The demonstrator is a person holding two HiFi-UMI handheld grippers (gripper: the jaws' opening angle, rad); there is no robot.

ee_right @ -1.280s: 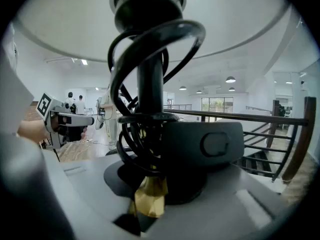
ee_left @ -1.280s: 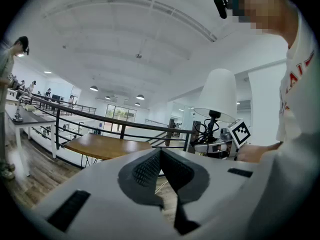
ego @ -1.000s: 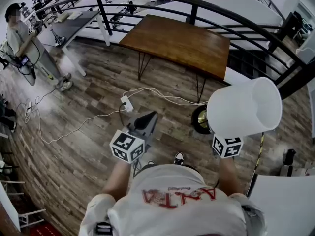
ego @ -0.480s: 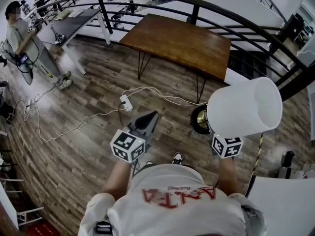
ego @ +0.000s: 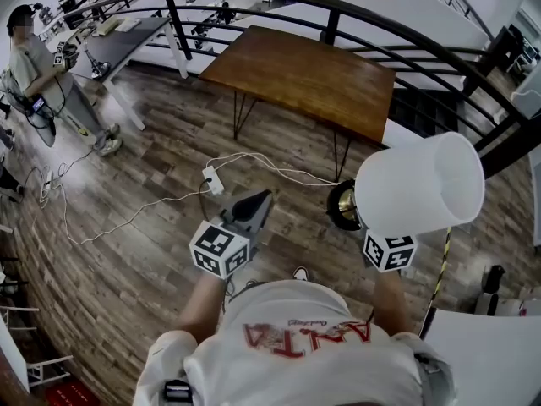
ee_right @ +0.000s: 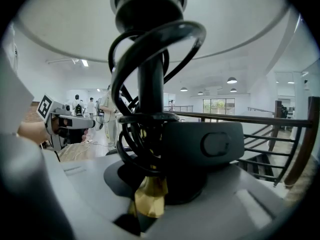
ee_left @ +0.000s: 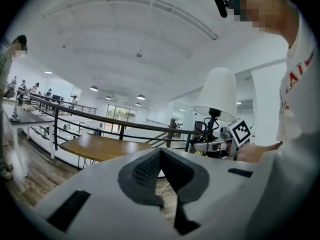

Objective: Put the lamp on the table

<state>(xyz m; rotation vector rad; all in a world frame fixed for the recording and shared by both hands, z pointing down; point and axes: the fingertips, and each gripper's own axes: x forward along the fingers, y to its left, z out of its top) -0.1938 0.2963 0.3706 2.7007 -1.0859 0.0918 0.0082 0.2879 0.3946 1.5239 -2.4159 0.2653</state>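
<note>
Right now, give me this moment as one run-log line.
left tongs: shut, empty | right tongs: shut on lamp stem | table: ahead, bare

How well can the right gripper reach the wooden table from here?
Probably not yet: open floor separates the wooden table from the right gripper holding the lamp; nothing blocks the way.

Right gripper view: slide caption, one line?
Right gripper shut on the lamp below its white shade, black cord coiled round it.
</note>
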